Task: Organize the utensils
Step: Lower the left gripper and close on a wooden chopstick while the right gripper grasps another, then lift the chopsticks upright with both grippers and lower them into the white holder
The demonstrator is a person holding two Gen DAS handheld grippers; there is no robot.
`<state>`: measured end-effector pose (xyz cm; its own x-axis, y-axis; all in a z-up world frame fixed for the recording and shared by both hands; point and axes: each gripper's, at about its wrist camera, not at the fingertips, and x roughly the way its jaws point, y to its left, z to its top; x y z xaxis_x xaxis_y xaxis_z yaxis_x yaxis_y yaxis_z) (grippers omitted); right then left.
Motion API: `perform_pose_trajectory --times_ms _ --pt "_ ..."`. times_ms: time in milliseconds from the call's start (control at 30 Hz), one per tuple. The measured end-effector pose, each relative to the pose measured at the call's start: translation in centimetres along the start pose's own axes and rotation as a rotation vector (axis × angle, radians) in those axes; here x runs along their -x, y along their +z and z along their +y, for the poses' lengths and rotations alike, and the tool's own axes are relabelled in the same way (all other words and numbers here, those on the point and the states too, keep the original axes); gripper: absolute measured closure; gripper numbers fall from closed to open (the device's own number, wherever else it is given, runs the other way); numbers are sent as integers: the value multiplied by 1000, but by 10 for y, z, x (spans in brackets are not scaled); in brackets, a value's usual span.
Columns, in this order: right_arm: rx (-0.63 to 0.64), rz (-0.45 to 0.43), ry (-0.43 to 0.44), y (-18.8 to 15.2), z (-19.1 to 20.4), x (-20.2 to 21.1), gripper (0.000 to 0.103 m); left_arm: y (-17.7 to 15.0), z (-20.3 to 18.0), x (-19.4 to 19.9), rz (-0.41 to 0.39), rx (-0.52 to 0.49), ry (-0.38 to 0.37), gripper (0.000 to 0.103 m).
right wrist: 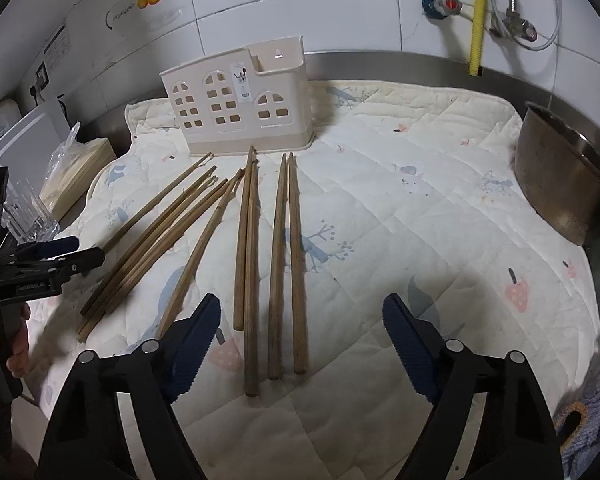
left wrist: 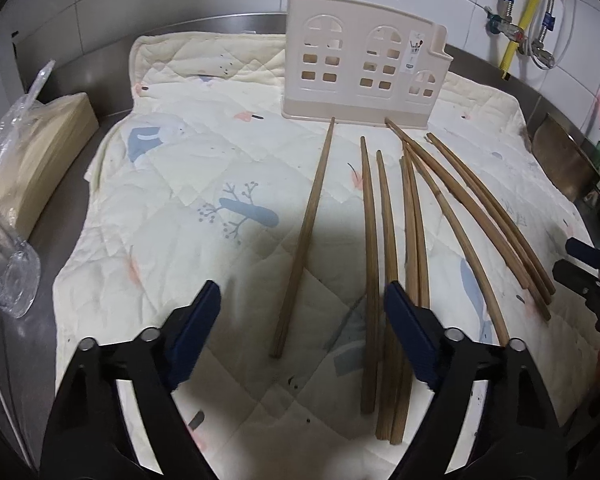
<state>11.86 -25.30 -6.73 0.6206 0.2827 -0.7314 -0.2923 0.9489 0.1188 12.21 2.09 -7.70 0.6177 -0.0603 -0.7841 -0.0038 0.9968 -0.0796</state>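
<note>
In the left wrist view, the left tongs (left wrist: 302,316) are spread wide and hold nothing. They hover over a quilted mat (left wrist: 180,168) that covers the counter (left wrist: 100,68). A cream holder (left wrist: 362,60) with window cut-outs stands upright at the far edge of the mat. In front of the holder, wooden chopsticks (left wrist: 384,240) lie loose on the mat, their far tips pointing toward it. One single stick (left wrist: 306,228) lies apart, left of the rest, its far tip near the holder's base. Far left of the holder, off the mat, sit a paper stack (left wrist: 44,152) and a glass (left wrist: 10,276).

In the right wrist view, the right tongs (right wrist: 302,316) are also wide apart and empty, above the near ends of the chopsticks (right wrist: 252,248). The holder (right wrist: 242,100) stands beyond them. A metal pot (right wrist: 560,184) rests well right of the holder, at the mat's (right wrist: 420,200) edge. The left tongs (right wrist: 60,252) show at the left rim.
</note>
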Motion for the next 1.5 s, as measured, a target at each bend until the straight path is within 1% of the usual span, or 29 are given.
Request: perform_pose_trajectory --times_ms 33,200,233,267,300,367,433,533,600,667,833,867,967,1033,1167,1233,1300,1500 --pt "0 5 4 0 0 -1 30 1 0 -2 2 -3 -4 27" --pt "0 24 21 1 1 -7 45 5 3 -9 12 3 -34 39" --pt "0 26 26 2 1 -8 51 5 3 -10 15 3 -42 43" --pt "-1 28 30 2 1 -9 56 5 2 -12 19 2 -51 44" --pt "-1 33 32 3 2 -10 57 5 2 -13 21 -1 -56 46" --pt "2 41 35 3 2 -13 66 5 1 -15 24 -6 -65 51" --pt "3 49 38 3 3 -15 71 6 2 -17 26 -5 -77 57" --pt "7 61 38 2 4 -19 76 6 4 -19 29 2 -91 62" --pt "10 64 39 2 4 -20 77 7 6 -20 29 7 -101 63" --pt "10 67 40 2 4 -21 82 8 7 -21 31 10 -105 64" --pt "10 71 42 1 5 -23 86 9 9 -23 28 13 -110 67" --pt "12 72 43 1 5 -23 88 10 10 -24 27 14 -110 67" --pt "9 70 46 1 5 -22 90 12 11 -26 25 11 -105 73" --pt "5 70 50 1 5 -23 91 13 12 -28 23 4 -91 80" --pt "5 70 50 0 7 -24 91 14 11 -28 19 -16 -67 87" --pt "4 68 49 0 7 -24 93 14 10 -27 16 -21 -65 95" --pt "3 60 41 1 8 -22 96 13 9 -24 12 -22 -78 96" --pt "1 28 24 3 7 -10 96 12 7 -16 -3 -34 -88 96"
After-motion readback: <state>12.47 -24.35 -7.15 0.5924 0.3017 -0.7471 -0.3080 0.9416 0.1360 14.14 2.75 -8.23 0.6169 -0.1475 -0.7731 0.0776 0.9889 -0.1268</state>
